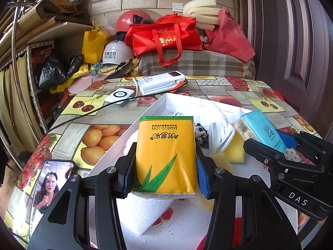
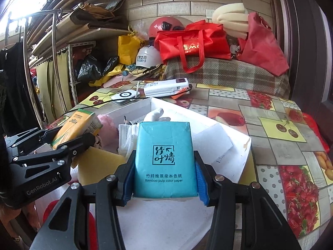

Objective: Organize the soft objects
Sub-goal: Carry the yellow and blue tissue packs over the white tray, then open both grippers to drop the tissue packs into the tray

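Blue-padded left gripper [image 1: 165,166] clamps glossy rectangular yellow tissue pack [image 1: 166,154].

Left gripper [image 1: 165,162]: black angular frame with triangular cut-outs; silver round screws at the joints; blue ribbed pads [image 1: 203,177] inside the fingers; "GenRobot.AI" printed on its side; right gripper [image 2: 164,166] matches, lettered "DAS".

Over the near part of the white box [image 1: 158,104]: two tissue packs [image 1: 166,156] [image 2: 165,160] side by side. Inside the box: sponge [image 1: 235,152] and folded cloth [image 1: 218,133]. Behind the box: power bank [image 1: 162,82]. Left of it: phone [image 1: 54,183].
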The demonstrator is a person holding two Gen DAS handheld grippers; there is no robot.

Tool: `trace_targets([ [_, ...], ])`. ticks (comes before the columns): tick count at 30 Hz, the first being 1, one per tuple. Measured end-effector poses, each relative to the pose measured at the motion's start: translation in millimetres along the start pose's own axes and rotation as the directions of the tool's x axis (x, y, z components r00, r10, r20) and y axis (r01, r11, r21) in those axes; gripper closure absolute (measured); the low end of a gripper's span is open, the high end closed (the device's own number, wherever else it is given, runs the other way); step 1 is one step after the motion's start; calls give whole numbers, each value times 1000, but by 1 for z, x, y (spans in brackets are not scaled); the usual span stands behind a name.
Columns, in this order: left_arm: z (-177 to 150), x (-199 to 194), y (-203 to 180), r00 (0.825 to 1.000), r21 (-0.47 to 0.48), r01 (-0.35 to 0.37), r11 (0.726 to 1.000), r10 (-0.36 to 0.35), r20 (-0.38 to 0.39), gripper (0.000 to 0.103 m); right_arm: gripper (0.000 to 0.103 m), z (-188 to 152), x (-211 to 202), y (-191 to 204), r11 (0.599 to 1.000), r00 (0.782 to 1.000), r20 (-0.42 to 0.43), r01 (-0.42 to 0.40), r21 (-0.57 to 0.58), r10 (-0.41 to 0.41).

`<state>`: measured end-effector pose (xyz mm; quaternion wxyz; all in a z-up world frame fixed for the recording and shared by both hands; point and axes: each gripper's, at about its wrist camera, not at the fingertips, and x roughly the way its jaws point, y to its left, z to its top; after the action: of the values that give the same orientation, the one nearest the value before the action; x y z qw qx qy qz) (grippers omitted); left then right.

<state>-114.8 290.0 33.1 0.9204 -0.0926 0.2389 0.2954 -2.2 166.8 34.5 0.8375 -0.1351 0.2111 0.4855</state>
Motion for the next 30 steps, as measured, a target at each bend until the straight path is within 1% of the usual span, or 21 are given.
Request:
trace_targets([
  [3,0,-2,-4,1000,16,-13,1000,13,10,53,51,0,0,-2,1000,1000,3,10,13,-10],
  [4,0,-3,-6,1000,22,-21,1000,21,18,53,43,1,0,-4,1000,1000,2,10,20,-10],
  [5,0,-5,-7,999,28,-31,999,30,27,51,26,0,-1,-4,1000,1000,2,13,25,-13],
  [6,-1,-6,-8,998,30,-44,999,43,35,48,18,0,-1,-6,999,1000,2,20,33,-20],
  [7,-1,-9,-8,997,33,-56,998,54,47,42,16,0,-2,-7,999,1000,9,27,40,-27],
  [8,-2,-12,-9,995,34,-76,997,73,66,24,16,0,-3,-7,999,999,15,28,42,-28],
  [9,-3,-15,-9,993,31,-90,995,88,80,18,16,0,-4,-7,999,999,19,29,43,-30],
  [10,-3,-19,-8,988,19,-119,993,117,104,17,12,0,-5,-7,998,999,26,32,45,-33],
  [11,-4,-23,-4,985,3,-126,992,125,123,15,3,0,-7,-8,998,999,32,34,48,-36],
  [12,-5,-26,-2,983,-10,-122,993,122,136,10,0,-1,-8,-8,998,998,39,37,51,-39],
  [14,-5,-28,4,982,-32,-126,992,129,138,3,0,-1,-11,-9,998,998,51,38,53,-41],
  [17,-5,-27,11,983,-60,-123,991,130,129,0,0,0,-13,-8,998,997,62,47,47,-50],
  [23,-7,-33,8,977,-59,-138,989,146,158,0,0,-1,-16,-10,996,995,82,60,63,-65],
  [26,-10,-40,4,969,-55,-150,987,158,191,0,0,-4,-26,-15,994,988,136,61,90,-73],
  [28,-12,-43,3,970,-54,-139,989,147,193,0,0,-7,-36,-14,994,982,174,65,93,-80],
  [30,-13,-45,2,975,-57,-124,991,132,178,0,0,-10,-42,-10,994,979,186,74,75,-87],
])
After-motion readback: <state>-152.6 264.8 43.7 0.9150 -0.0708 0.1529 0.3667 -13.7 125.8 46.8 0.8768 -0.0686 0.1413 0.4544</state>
